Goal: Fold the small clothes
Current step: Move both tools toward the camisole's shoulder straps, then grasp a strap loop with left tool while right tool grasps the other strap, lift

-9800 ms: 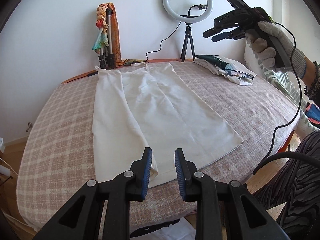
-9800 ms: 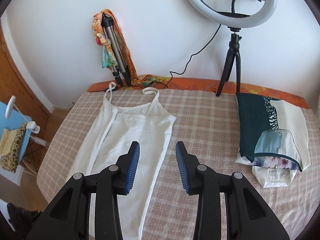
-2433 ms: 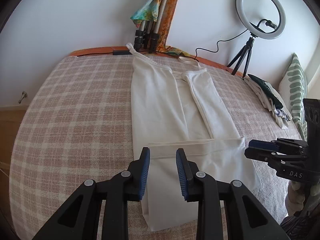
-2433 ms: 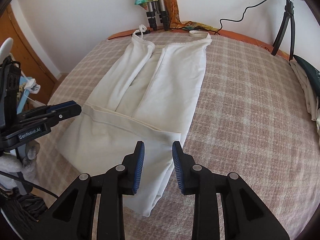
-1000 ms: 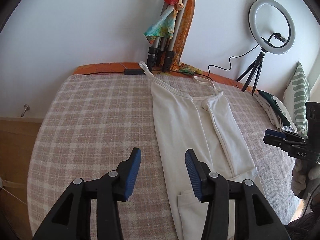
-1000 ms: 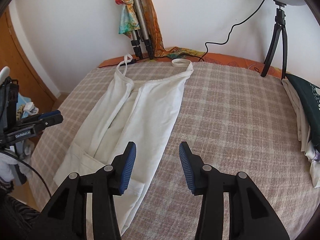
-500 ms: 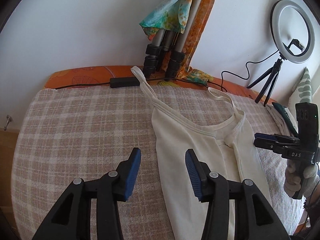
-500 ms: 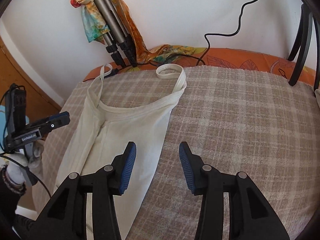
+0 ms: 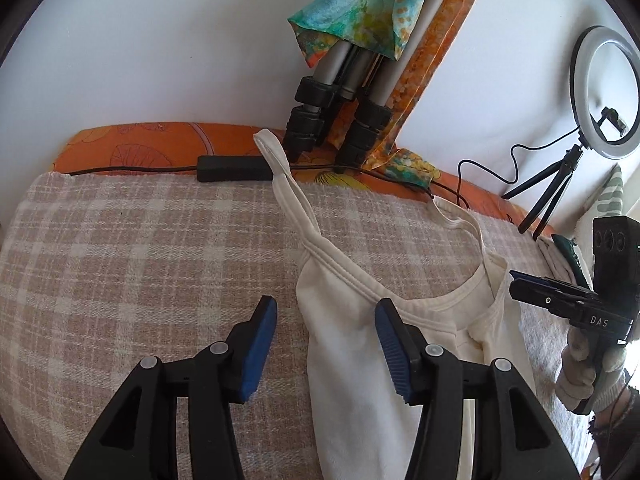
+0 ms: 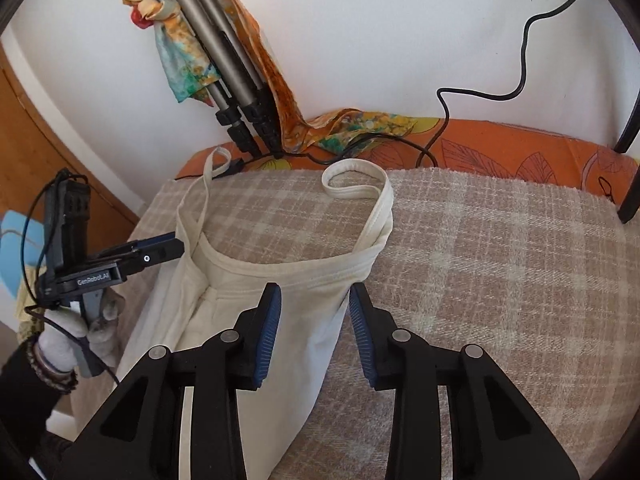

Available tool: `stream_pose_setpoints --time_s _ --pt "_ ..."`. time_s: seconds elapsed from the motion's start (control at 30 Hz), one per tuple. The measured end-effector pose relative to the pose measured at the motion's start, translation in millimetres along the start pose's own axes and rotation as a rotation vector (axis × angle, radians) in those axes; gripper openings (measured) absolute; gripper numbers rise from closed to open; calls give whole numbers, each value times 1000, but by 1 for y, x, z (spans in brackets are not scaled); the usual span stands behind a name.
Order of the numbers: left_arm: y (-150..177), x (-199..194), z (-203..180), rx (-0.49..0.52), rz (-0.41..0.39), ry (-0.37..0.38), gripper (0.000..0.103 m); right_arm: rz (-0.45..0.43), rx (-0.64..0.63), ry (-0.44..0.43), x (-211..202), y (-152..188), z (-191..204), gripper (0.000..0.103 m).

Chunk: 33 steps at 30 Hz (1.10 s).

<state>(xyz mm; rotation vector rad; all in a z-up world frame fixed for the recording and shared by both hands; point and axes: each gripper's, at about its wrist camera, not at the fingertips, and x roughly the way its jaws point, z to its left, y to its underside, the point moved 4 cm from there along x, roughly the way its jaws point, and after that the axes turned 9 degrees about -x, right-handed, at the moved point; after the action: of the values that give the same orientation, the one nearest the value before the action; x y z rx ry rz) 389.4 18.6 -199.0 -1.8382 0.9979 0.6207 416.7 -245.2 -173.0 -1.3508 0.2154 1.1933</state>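
Note:
A cream camisole [image 9: 360,344] lies on the checked bedspread [image 9: 140,260], sides folded inward, straps toward the wall. It also shows in the right wrist view [image 10: 280,300]. My left gripper [image 9: 326,340] is open, its jaws straddling the top left corner below the left strap [image 9: 288,192]. My right gripper [image 10: 315,328] is open, its jaws either side of the top right corner below the right strap [image 10: 372,204]. Each gripper shows in the other's view, the right one [image 9: 560,300] and the left one [image 10: 132,260].
A folded tripod with a colourful scarf [image 9: 348,92] leans on the wall behind the straps. A black power brick [image 9: 234,168] and cables lie on the orange bed edge [image 10: 520,152]. A ring light on a tripod [image 9: 608,92] stands at the far right.
Both grippers have moved forward and down toward the camisole's top edge. Each now straddles a top corner. Both stay open.

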Motion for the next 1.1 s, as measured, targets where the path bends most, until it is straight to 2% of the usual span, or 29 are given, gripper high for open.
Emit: stream_pose_setpoints --time_s 0.13,0.2,0.27,0.3,0.37,0.4,0.43,0.5,0.67,0.9,1.1 --pt "-7 4 0 -32 -3 15 49 46 55 -43 18 -4 -13 34" --pt "-9 7 3 -64 -3 10 38 36 76 -49 19 -8 -15 34" --pt "-10 8 4 -70 -12 2 32 35 96 -55 20 -11 -16 34" --pt "-9 9 4 -67 -12 0 25 33 94 -52 21 -13 -15 34" --pt "-9 11 4 -59 -17 -9 18 38 80 -42 24 -15 -11 24" --pt "-8 11 4 -59 -17 -11 12 43 77 -32 26 -16 -10 13" --pt "-8 10 4 -59 -20 -11 11 44 83 -31 27 -16 -10 6" --pt "-7 8 3 -54 -33 -12 3 34 87 -16 27 -16 -10 5" --pt "-7 -6 -6 -44 -84 11 1 -10 66 18 9 -20 -2 4" --pt "4 -44 -20 -15 -135 27 1 -93 77 6 -32 -27 16 3" --pt "25 -81 -31 -1 -153 34 1 -144 81 -6 -68 -20 43 3"
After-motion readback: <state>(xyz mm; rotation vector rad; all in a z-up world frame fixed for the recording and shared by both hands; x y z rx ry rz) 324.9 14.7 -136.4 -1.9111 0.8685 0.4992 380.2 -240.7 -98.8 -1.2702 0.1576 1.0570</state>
